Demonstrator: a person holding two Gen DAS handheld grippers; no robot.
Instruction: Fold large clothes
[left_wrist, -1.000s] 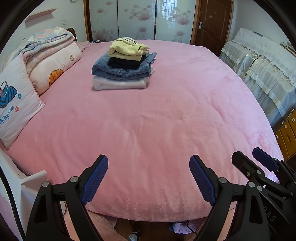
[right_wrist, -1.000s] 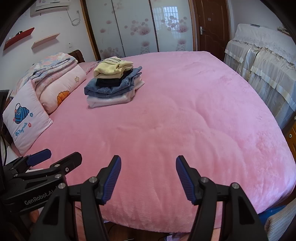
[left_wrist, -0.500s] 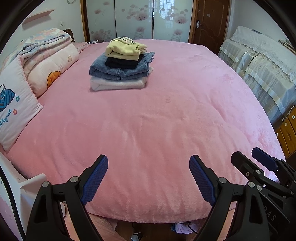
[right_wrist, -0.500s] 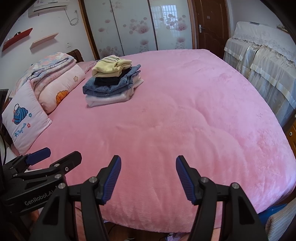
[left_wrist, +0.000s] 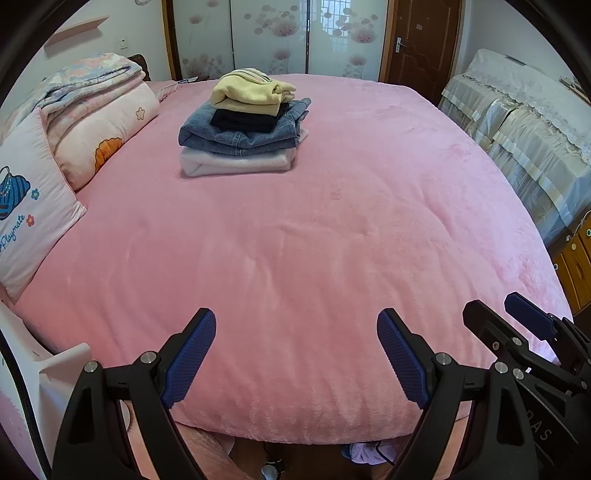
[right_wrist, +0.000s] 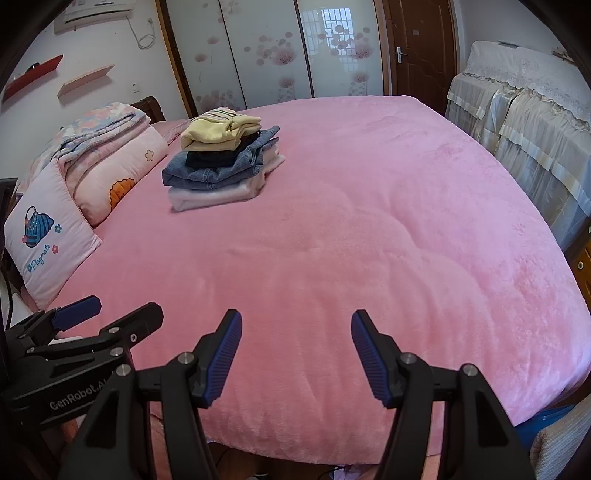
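Observation:
A stack of folded clothes (left_wrist: 243, 129) sits far back on the pink bed (left_wrist: 295, 240): a yellow top over a black piece, blue jeans and a pale pink piece; it also shows in the right wrist view (right_wrist: 221, 158). My left gripper (left_wrist: 295, 354) is open and empty above the bed's near edge. My right gripper (right_wrist: 295, 354) is open and empty beside it. The right gripper's fingers (left_wrist: 524, 321) show at the left wrist view's right edge, and the left gripper's fingers (right_wrist: 77, 310) at the right wrist view's left.
Pillows (left_wrist: 33, 206) and a folded quilt (left_wrist: 96, 107) lie along the bed's left side. A lace-covered cabinet (left_wrist: 524, 122) stands on the right. A door (left_wrist: 421, 37) and sliding wardrobe panels (left_wrist: 277, 37) are behind the bed.
Both views have shifted slightly, so the clothes stack sits a little further left in the frames. Both grippers stay open and empty.

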